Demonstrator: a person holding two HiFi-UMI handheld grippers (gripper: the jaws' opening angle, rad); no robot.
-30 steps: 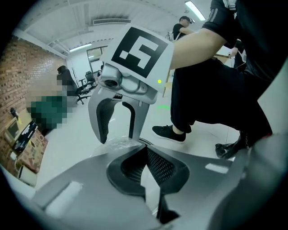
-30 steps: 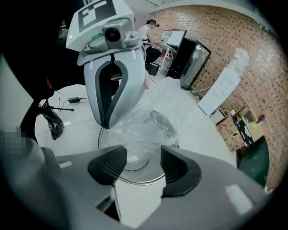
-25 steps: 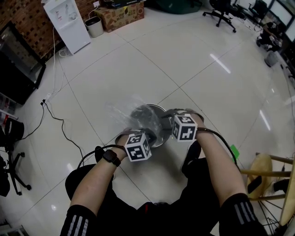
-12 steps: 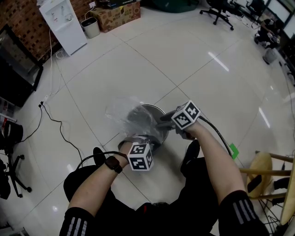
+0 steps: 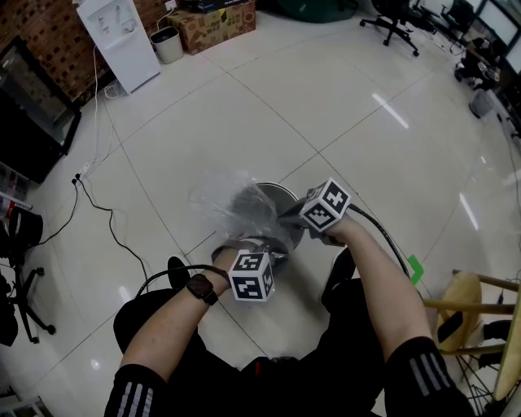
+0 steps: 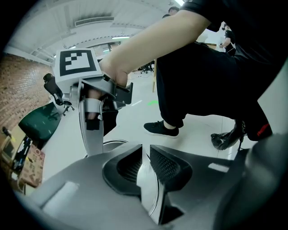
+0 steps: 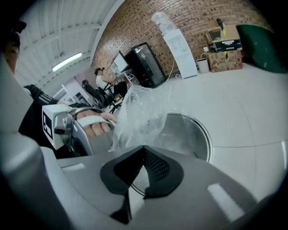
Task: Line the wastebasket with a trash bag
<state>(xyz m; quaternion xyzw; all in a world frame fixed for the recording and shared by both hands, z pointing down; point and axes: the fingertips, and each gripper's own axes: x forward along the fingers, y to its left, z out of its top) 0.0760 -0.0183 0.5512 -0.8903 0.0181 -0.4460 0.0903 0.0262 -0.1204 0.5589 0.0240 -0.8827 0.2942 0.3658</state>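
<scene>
A round metal wastebasket (image 5: 281, 195) stands on the tiled floor between the person's feet. A clear trash bag (image 5: 224, 204) billows up out of it toward the far left. My left gripper (image 5: 244, 246) is at the near rim. In the left gripper view its jaws (image 6: 146, 150) are opening and stand a sliver apart, with pale bag film and the rim line in the gap. My right gripper (image 5: 286, 216) is at the right rim. Its tips (image 7: 144, 148) meet, shut on the bag's edge, with the film (image 7: 144, 112) rising just beyond them over the rim (image 7: 204, 139).
The person's black shoe (image 5: 338, 277) stands close to the basket's right. A wooden stool (image 5: 472, 309) is at the near right and a black cable (image 5: 106, 220) runs across the floor at left. A water dispenser (image 5: 118, 37), a small bin (image 5: 168, 45) and a cardboard box (image 5: 216, 23) line the far wall.
The right gripper has rolled, its cube tilting over, and it has closed at the right rim. The left gripper has shifted slightly right along the near rim. The bag has puffed out further left.
</scene>
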